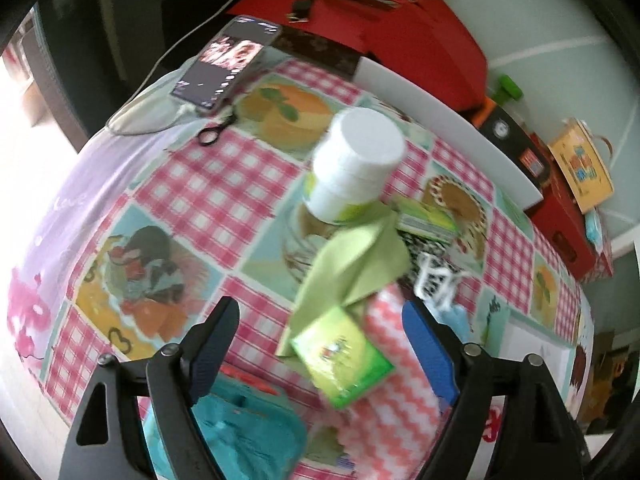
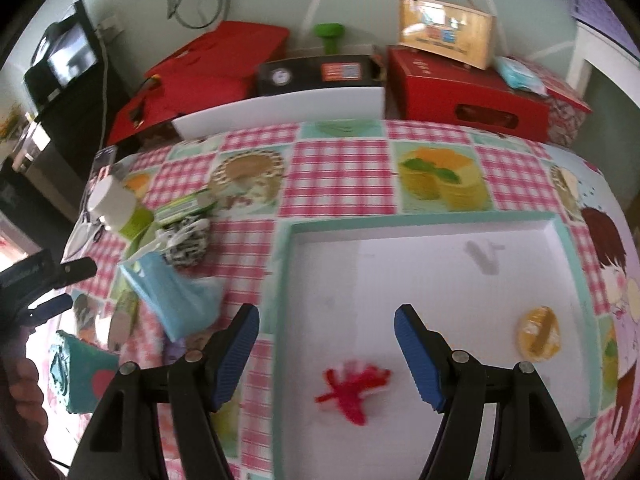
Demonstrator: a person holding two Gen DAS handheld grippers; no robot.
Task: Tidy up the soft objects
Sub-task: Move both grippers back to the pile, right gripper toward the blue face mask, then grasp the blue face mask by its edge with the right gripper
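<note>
Both grippers tilt steeply downward: the left gripper [image 1: 320, 344] with jaws spread wide and empty, the right gripper [image 2: 326, 344] likewise parted, gripping nothing.

One white-capped bottle [image 1: 352, 160], one phone [image 1: 224, 64], one tray [image 2: 576, 264], two red boxes [image 2: 460, 92].

The left claw [image 1: 320, 344] has two black angular arms, each hinged on round silver screws; triangular cut-outs pierce the outer links at seven and five o'clock; its fingers [image 1: 430, 350] carry ribbed blue pads, the left one darker in shadow; the right claw [image 2: 326, 354] is built alike, black links, silver screws, bright blue ridged pads [image 2: 418, 354] with serrated inner edges.
</note>
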